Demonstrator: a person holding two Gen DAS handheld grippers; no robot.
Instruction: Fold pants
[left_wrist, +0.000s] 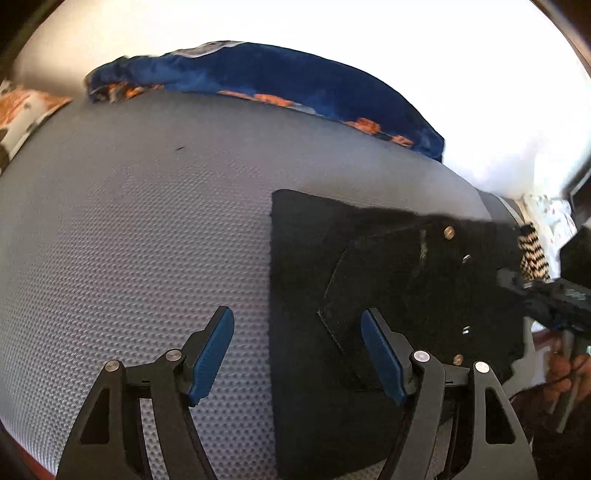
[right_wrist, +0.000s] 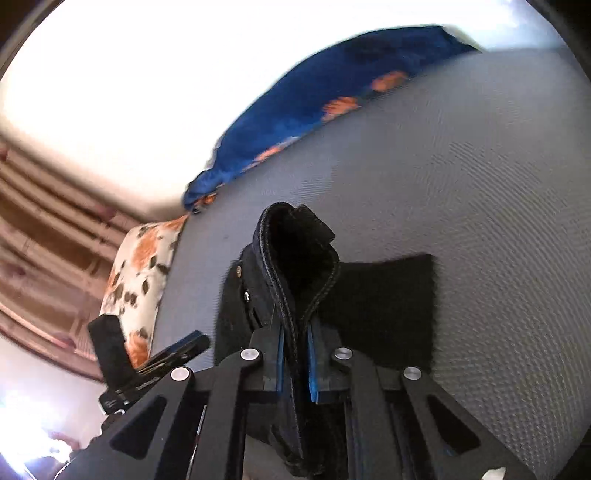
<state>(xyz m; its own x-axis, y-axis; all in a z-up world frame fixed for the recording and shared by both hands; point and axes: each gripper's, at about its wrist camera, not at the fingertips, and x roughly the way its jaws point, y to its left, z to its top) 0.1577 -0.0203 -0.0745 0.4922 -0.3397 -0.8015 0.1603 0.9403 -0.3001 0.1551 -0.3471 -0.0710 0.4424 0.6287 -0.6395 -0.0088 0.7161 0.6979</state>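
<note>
Black pants (left_wrist: 388, 266) lie flat on a grey dimpled bed cover (left_wrist: 129, 229), back pocket and rivets facing up. My left gripper (left_wrist: 297, 321) is open just above them, straddling the pants' left edge, with the right blue pad (left_wrist: 380, 354) over the pocket. At the right edge, the blurred right gripper (left_wrist: 554, 295) lifts the waistband side. In the right wrist view, my right gripper (right_wrist: 295, 332) is shut on a raised fold of the stitched waistband (right_wrist: 295, 251). The rest of the pants (right_wrist: 388, 306) lies flat beyond. The left gripper's finger (right_wrist: 188, 345) shows at lower left.
A blue blanket with orange print (left_wrist: 277, 77) (right_wrist: 332, 92) is bunched along the far edge of the bed. A white and orange floral pillow (left_wrist: 22, 110) (right_wrist: 140, 273) lies at one end. A striped black and cream object (left_wrist: 532, 254) and a hand (left_wrist: 565, 373) are at the right.
</note>
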